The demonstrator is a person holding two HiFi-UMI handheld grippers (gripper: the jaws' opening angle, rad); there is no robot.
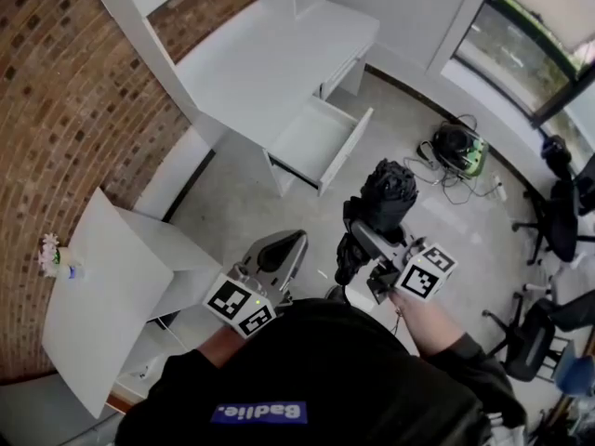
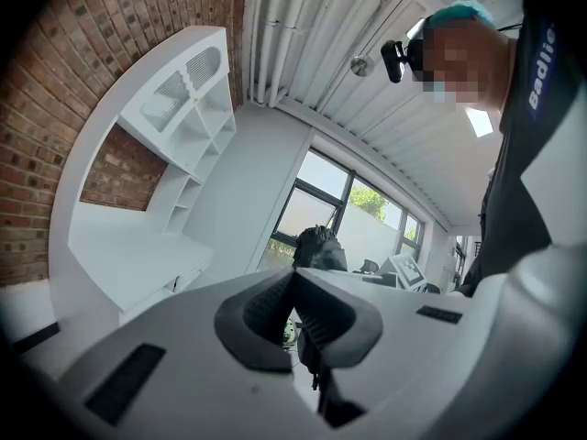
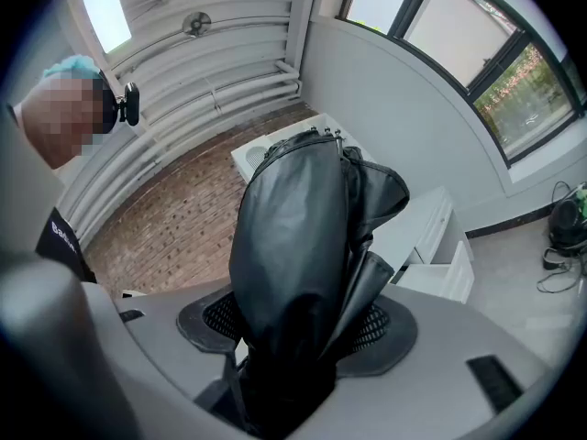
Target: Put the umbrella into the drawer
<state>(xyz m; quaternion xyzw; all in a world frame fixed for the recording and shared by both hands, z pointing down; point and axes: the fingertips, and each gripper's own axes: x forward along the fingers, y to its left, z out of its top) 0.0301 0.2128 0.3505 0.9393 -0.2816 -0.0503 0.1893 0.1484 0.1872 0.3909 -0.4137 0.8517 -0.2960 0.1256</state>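
A folded black umbrella (image 1: 387, 196) stands upright between the jaws of my right gripper (image 1: 370, 242), which is shut on its lower part. In the right gripper view the umbrella (image 3: 303, 236) fills the middle, and both pads press on it at my right gripper (image 3: 298, 324). My left gripper (image 1: 282, 251) hangs beside it at the left, shut and holding nothing; its pads meet at my left gripper (image 2: 295, 302). The open white drawer (image 1: 321, 142) juts from the white desk (image 1: 270, 54) ahead of both grippers, and its inside looks bare. The drawer (image 3: 449, 273) also shows behind the umbrella.
A white side table (image 1: 112, 286) with a small flower vase (image 1: 51, 254) stands at the left against the brick wall. A black and green bag (image 1: 457, 147) with cables lies on the floor at the right. Office chairs (image 1: 558, 216) stand at the far right.
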